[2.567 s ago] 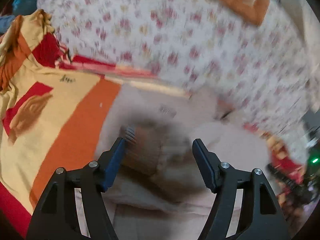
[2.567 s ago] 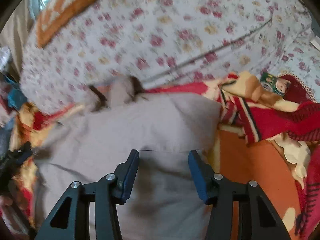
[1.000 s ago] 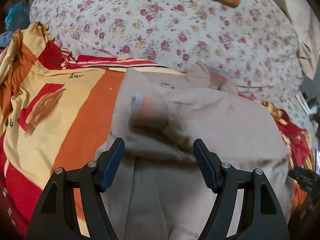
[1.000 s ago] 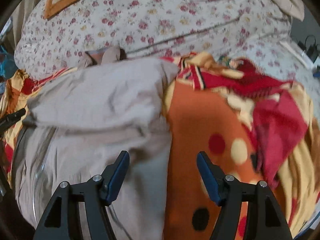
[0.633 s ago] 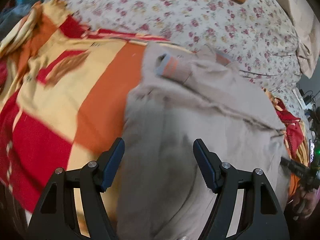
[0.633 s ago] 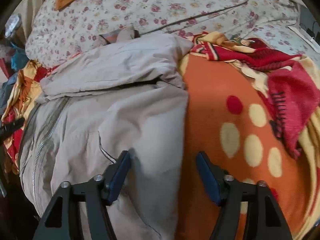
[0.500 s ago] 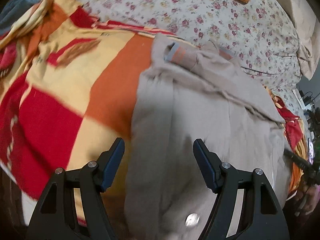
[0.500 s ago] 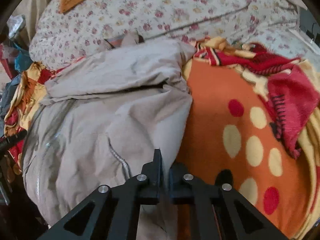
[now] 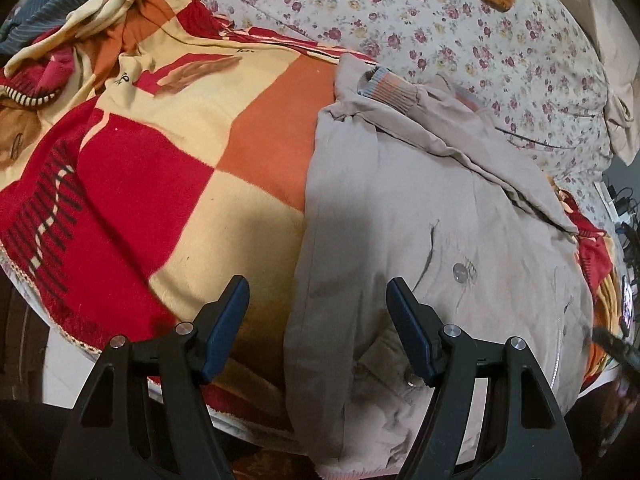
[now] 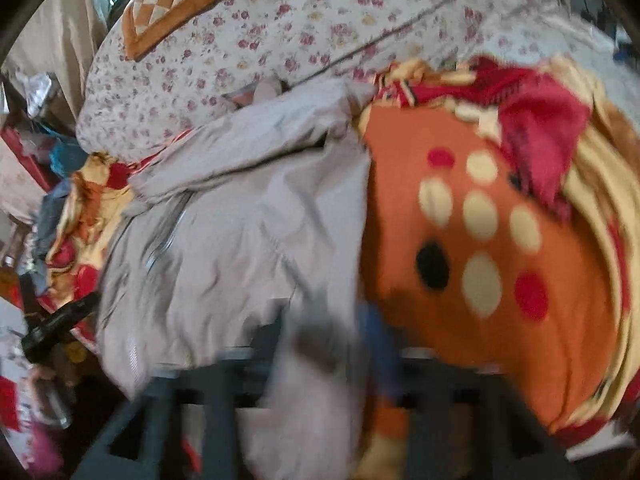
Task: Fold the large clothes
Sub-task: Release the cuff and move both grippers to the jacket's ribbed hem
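We count one beige jacket (image 9: 432,208) spread on one patterned blanket (image 9: 168,168), one ribbed cuff (image 9: 390,89) showing. One floral sheet (image 9: 440,20) lies behind it. Left gripper (image 9: 318,308): jaws apart, straddling the jacket's edge. Right gripper (image 10: 324,340): blurred, jaws opening over jacket fabric.

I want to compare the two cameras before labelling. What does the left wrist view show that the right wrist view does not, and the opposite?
Only the left wrist view shows the jacket's ribbed cuff, a snap button and the red and cream checked blanket part.

Only the right wrist view shows the orange dotted blanket part and the checkered cushion in full.

Both show the beige jacket and the floral sheet.
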`<state>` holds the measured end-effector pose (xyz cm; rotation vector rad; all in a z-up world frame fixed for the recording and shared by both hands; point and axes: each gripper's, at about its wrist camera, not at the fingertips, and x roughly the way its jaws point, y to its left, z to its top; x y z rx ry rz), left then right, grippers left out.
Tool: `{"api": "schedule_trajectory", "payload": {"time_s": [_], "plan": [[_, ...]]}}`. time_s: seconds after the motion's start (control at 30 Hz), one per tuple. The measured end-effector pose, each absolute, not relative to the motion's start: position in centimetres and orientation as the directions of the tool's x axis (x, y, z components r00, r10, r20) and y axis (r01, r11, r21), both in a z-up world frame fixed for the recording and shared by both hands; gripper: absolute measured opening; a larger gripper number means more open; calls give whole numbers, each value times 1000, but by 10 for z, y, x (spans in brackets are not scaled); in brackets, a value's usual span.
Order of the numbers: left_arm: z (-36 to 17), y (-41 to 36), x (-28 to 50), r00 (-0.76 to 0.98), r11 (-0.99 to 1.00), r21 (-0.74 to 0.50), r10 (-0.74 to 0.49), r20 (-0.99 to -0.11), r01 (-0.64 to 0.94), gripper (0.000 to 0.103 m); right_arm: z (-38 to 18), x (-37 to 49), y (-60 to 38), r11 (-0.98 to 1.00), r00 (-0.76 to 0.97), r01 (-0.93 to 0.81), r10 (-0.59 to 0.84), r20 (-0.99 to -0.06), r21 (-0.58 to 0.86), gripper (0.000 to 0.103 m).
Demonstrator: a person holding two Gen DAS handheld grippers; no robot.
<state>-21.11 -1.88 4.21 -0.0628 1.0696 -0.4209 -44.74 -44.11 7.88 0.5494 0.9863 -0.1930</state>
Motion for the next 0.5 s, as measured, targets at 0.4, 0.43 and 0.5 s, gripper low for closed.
{"api": "schedule_trajectory", "payload": {"time_s": [0.4,0.43,0.5], "plan": [[36,-16,-230,368,911,-250,-366,-855,328,71,42,-482,-412,843,447,357,223,-866,402,61],[36,-15,-232,357,907,-260,-375,-855,331,71,41,-483,-412,839,447,355,236,-863,414,61],[36,-12,-239,328,896,-286,-397,-857,339,71,41,-485,-410,839,448,347,244,-860,419,61]]}}
